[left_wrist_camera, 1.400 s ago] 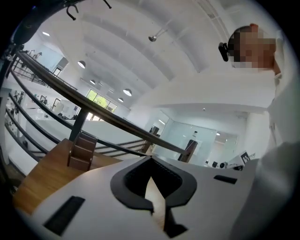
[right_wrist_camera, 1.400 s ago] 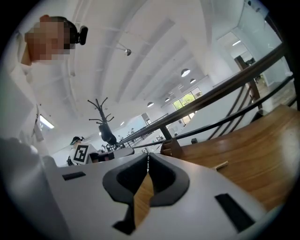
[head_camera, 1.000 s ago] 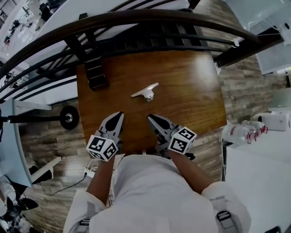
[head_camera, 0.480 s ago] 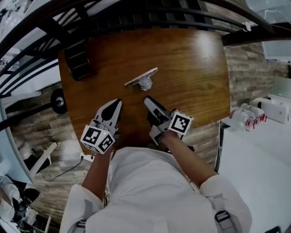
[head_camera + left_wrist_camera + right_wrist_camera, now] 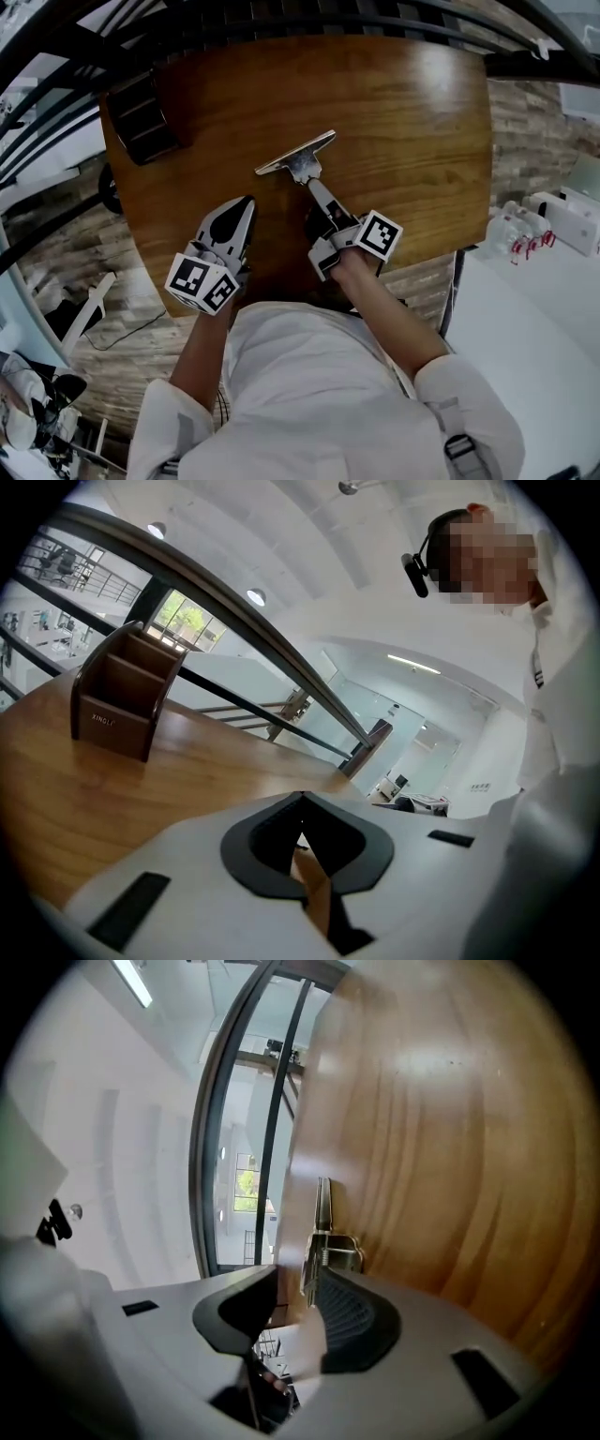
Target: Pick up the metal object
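The metal object (image 5: 296, 153), a flat silver bar with a small spring bracket under it, lies on the brown wooden table (image 5: 403, 122). My right gripper (image 5: 315, 185) is rolled onto its side, its tips right at the bracket. In the right gripper view its jaws (image 5: 295, 1283) have just been opening and stand open. The metal object (image 5: 322, 1227) sits at their mouth, beside one pad, and no pad presses on it. My left gripper (image 5: 234, 217) hovers shut over the table's near left part, apart from the object. Nothing is between its jaws (image 5: 300, 810).
A brown pen holder (image 5: 141, 117) stands at the table's far left corner, and it also shows in the left gripper view (image 5: 117, 700). A dark railing (image 5: 281, 14) runs behind the table. A white counter with bottles (image 5: 520, 234) lies to the right.
My right gripper has moved forward to the metal object, rolled onto its side and opened its jaws. The left gripper has sunk slightly and stays shut.
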The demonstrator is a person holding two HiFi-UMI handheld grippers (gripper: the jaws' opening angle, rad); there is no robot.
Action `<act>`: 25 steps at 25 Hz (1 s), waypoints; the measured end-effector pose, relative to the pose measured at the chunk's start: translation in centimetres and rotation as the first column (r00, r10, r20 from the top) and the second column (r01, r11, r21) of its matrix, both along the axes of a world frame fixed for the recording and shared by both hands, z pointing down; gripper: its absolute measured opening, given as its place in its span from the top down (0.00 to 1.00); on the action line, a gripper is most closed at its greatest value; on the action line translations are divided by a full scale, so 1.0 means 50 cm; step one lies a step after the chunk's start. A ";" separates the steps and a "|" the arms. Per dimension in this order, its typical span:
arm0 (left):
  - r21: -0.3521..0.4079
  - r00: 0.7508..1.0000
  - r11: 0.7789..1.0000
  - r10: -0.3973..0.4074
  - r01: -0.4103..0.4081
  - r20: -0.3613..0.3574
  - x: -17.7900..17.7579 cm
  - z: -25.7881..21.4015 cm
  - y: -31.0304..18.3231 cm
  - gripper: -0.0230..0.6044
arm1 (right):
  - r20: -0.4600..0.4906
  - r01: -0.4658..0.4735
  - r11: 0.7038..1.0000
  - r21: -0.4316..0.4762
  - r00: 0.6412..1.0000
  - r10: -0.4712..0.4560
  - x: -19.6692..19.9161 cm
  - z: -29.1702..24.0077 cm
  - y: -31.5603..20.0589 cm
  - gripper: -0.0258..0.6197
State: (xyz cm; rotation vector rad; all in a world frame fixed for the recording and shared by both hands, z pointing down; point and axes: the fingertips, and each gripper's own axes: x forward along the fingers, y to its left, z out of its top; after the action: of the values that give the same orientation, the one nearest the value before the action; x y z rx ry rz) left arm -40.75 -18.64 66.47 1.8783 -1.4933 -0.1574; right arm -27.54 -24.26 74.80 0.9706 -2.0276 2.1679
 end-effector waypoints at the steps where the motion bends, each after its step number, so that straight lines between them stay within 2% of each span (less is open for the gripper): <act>1: 0.003 1.000 1.000 -0.009 0.009 -0.003 0.000 0.000 0.015 0.94 | 0.002 -0.003 1.000 0.002 1.000 0.003 0.000 -0.003 0.006 0.76; 6: -0.012 0.999 0.999 -0.031 0.030 -0.028 0.005 0.014 0.044 0.94 | 0.006 -0.010 0.999 -0.041 1.000 0.011 -0.009 0.006 0.014 0.79; 12: -0.027 0.999 0.999 -0.026 0.025 -0.032 0.008 0.031 0.038 0.94 | 0.027 0.029 1.000 0.008 0.999 -0.029 -0.022 0.002 0.002 0.89; 17: -0.006 0.999 1.000 -0.021 0.021 -0.029 0.010 0.015 0.020 0.94 | 0.031 0.016 1.000 -0.016 0.999 -0.016 -0.023 0.001 -0.012 0.91; 21: 0.039 0.999 0.999 -0.016 0.017 -0.036 0.001 -0.021 0.023 0.94 | 0.052 0.031 0.997 0.073 0.998 -0.034 -0.039 -0.051 -0.025 0.91; 25: 0.084 0.998 0.996 -0.003 0.008 -0.058 -0.023 -0.078 0.032 0.94 | 0.077 0.052 0.971 0.232 0.994 -0.072 -0.070 -0.154 -0.050 0.91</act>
State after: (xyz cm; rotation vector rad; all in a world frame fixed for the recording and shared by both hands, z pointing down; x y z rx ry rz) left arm -41.92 -17.05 62.55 1.9201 -1.4728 -0.2791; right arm -31.01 -26.74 67.08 0.8325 -2.3558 2.0100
